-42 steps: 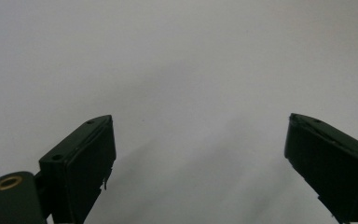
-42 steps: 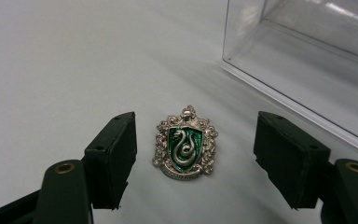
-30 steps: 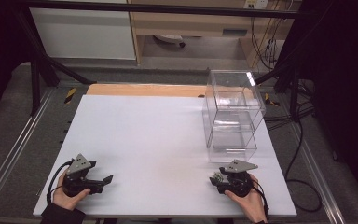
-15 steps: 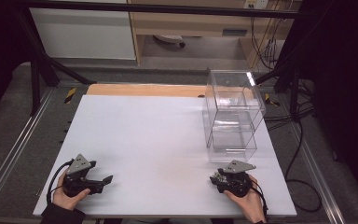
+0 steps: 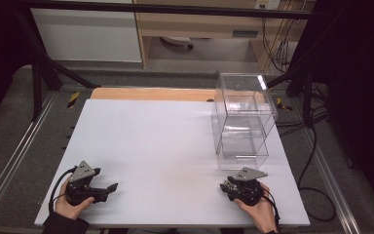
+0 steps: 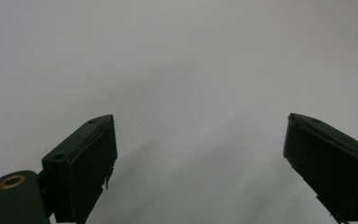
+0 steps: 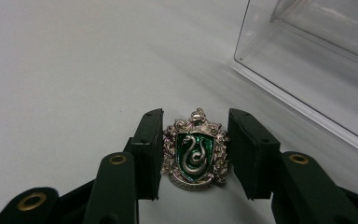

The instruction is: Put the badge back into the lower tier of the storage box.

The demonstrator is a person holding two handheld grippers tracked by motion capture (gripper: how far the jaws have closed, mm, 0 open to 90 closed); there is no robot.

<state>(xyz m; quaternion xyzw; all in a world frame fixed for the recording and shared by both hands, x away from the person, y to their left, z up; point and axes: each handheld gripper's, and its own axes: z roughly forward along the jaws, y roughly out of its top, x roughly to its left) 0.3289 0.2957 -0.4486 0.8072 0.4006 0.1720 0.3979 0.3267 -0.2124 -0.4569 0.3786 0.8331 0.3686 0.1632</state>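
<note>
**Badge clamped in right tool – lift pending**

Right tool (image 7: 195, 154) low on the white bench (image 5: 165, 146), near its front edge, held in the right hand (image 5: 255, 207). Jaws just closed in from a wider gap; now pressed against both flanks of a small silver crest badge (image 7: 196, 156) with a green enamel shield and a coiled snake. Badge lying flat on the bench, face up, crown end pointing away from the tool. Pads flush on left and right edges, no gap visible on either side.

Left tool (image 6: 200, 163) wide open, nothing between the pads, pointed at bare bench. Resting at the front left corner in the left hand (image 5: 70, 207), well apart from the work.

Clear plastic box (image 5: 243, 122) standing upright just beyond the right tool, two tiers, near wall visible at top right of the right gripper view. Badge near it but not touching.

Step in hand, as judged: grasp finished, pick-up not yet begun – badge not yet off the surface.

Next move, as judged: straight lift with grip unchanged, since the badge is thin and held only by its rims; any tilt likely to let it pivot or slip. Box the probable destination; opening side not clear from these views.
</note>
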